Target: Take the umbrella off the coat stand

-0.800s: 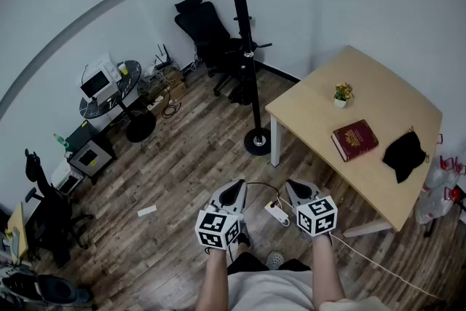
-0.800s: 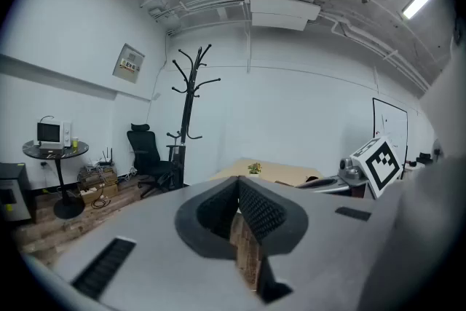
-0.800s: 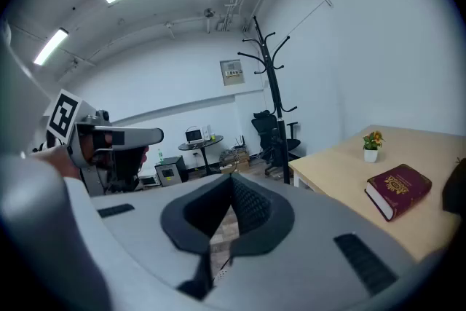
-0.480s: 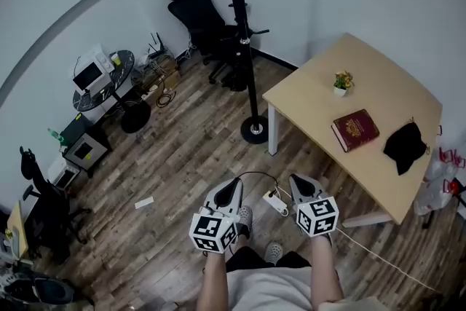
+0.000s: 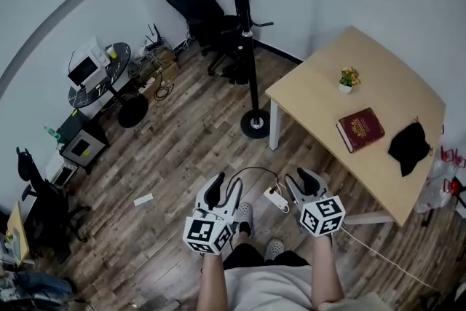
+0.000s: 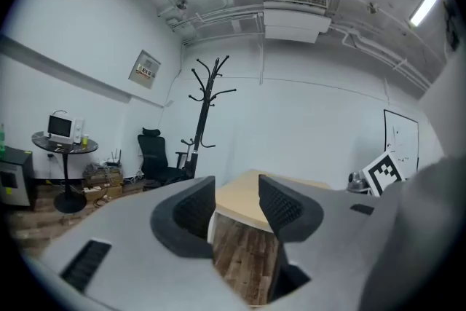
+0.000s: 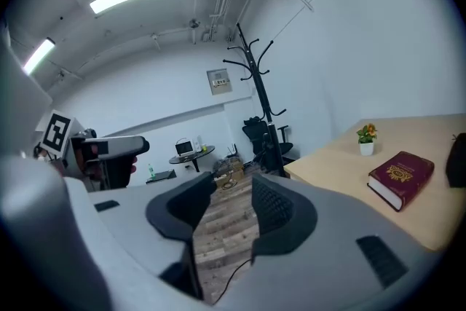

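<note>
Showing one pale desk [image 5: 320,92] and, beside its corner, one tall black hooked coat stand [image 5: 251,76]; failing to tell any umbrella from its pole. Holding left hand-held gripper [image 5: 224,186] and right hand-held gripper [image 5: 304,179] well apart from it, both spreading empty jaws.

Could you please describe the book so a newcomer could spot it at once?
Start at the light wooden table. The book lies flat there between a potted plant and a black cloth; it alone is dark red with a gold emblem.
</note>
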`<state>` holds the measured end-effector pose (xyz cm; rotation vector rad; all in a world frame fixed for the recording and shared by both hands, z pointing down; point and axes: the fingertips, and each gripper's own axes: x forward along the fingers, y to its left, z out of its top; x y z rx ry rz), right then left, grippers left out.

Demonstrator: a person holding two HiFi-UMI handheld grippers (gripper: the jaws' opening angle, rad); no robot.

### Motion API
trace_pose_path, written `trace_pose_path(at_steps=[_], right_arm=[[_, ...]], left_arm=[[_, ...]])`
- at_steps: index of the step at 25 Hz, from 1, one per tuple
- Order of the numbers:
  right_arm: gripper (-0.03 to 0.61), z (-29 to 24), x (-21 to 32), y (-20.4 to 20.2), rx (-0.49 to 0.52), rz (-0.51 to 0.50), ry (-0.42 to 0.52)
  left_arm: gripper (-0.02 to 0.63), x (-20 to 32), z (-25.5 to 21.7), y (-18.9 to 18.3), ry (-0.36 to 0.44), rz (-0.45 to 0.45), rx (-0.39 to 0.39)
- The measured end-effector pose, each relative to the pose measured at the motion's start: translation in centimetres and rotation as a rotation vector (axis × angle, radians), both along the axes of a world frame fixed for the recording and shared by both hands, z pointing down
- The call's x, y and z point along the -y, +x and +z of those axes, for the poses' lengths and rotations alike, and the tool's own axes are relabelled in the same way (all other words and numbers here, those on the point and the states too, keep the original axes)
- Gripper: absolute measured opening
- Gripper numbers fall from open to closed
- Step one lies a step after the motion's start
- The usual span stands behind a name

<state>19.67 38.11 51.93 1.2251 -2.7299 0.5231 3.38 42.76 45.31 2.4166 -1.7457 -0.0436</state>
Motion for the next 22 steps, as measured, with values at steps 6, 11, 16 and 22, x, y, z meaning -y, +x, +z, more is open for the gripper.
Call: trace_pose_path(at_steps=[6, 11, 16, 22], right_arm=[[0.228, -0.2, 3.2, -1.0, 0.066, -0.038, -0.078], [0.238, -0.2, 7.1, -1.5, 0.069, 0.002, -0.082], [0.244, -0.9, 11.8, -3.0, 0.098, 0.035, -0.076], [0.25, -2.3, 16.3, -6.6, 0.065, 0.04, -0.047]], left_arm=[[0.209, 4.9, -0.8, -0.3, 0.016, 0.049, -0.091], [0.209, 9.7, -0.6, -0.9, -0.013, 0.104, -0.065], [0.209, 15.3, -0.3, -2.0, -0.025, 0.153, -0.053], [0.209, 20.7, -1.3, -5.0, -0.004, 0.191, -0.056]])
